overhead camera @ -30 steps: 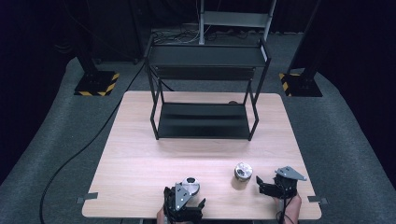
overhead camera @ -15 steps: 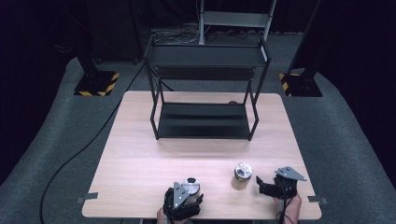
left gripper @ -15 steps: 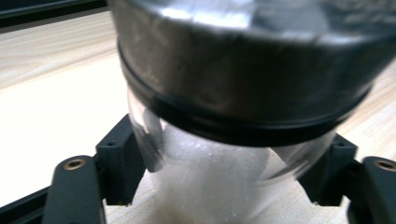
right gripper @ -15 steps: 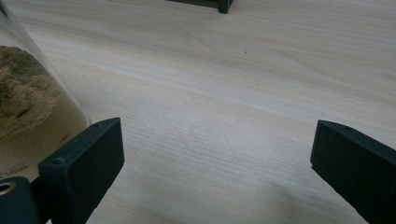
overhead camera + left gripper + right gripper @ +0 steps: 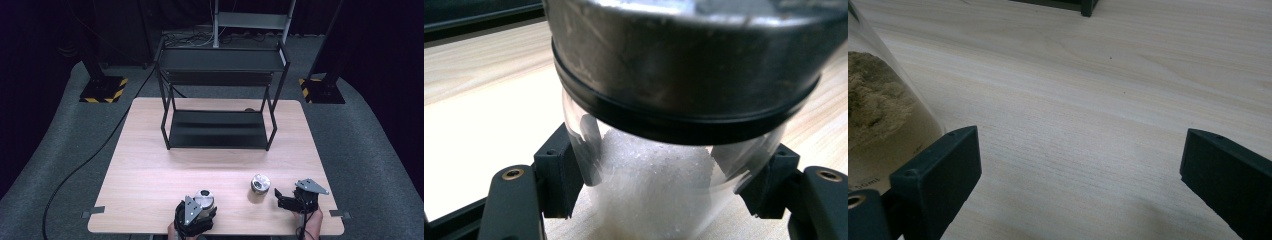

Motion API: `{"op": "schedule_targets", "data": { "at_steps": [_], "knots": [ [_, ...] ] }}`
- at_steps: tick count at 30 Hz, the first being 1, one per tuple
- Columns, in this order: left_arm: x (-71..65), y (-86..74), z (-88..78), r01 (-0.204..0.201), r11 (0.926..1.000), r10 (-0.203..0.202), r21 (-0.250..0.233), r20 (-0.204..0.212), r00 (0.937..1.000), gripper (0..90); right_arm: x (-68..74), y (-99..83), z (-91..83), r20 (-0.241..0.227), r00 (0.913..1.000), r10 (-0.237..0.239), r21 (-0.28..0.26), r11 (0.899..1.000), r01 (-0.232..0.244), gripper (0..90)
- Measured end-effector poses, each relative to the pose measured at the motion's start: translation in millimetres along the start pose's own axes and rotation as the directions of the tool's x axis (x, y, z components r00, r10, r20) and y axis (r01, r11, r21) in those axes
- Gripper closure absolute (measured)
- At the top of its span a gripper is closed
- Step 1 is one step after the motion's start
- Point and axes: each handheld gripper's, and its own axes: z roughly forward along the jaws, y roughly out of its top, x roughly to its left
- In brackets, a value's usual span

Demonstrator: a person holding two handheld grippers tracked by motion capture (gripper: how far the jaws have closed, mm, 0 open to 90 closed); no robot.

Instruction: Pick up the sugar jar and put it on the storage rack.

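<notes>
Left gripper (image 5: 196, 216) jaws have just closed on the salt jar (image 5: 659, 200), white grains visible close up. Right gripper (image 5: 292, 200) gapes empty beside the second jar (image 5: 259, 184), nearer the rack (image 5: 220, 100).

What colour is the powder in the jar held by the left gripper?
White, clearest in the left gripper view: powder.

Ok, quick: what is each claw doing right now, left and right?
Left claw: jaws just closed, pads on a clear glass jar of white powder with a metal lid.
Right claw: open, holding nothing.
</notes>
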Motion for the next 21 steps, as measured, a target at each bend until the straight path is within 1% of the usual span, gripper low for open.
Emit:
{"op": "schedule_targets", "data": {
  "at_steps": [8, 10, 21],
  "knots": [
    [2.6, 1.5, -5.6, -0.004, 0.9998, 0.004, -0.020, -0.016, 0.9999, 30.2, 0.6, -0.5, -0.2, 0.003, 1.0000, -0.001, -0.003, 1.000, 0.001, 2.1],
    [3.8, 2.3, -7.3, 0.001, 0.9997, -0.001, -0.023, -0.020, 0.9998, 30.2, 0.4, -0.9, -0.4, 0.002, 1.0000, -0.001, -0.005, 1.000, 0.001, 2.1],
    [10.1, 8.1, -10.2, 0.003, 0.9997, -0.004, -0.024, -0.039, 0.9992, 30.2, 1.0, -0.7, -0.5, 0.003, 1.0000, -0.004, -0.004, 1.000, 0.004, 2.1]
  ]
}}
